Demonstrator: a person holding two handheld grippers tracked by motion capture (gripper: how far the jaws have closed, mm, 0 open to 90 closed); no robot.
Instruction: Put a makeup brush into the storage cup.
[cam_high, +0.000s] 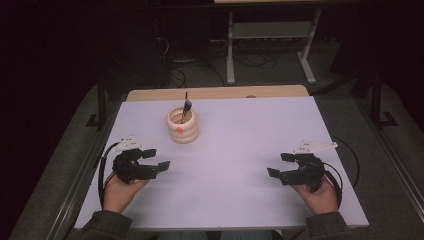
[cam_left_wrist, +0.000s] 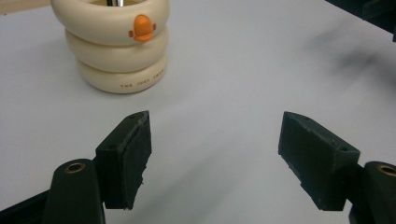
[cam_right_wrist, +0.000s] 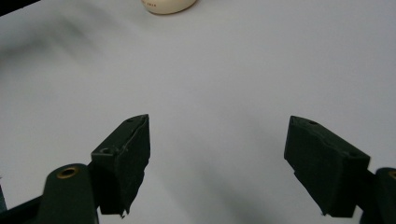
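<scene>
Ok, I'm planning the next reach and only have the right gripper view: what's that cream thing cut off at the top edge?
Observer: It's a cream holder made of three stacked rings, with an orange badge on its top ring.
Operator: Anything inside it?
Observer: A dark stick, maybe a pen or a brush, stands in it and leans on the rim.
Operator: And where's the other hand?
Observer: The left claw is open with nothing between its jaws. It sits on the near left of the holder, apart from it.
</scene>
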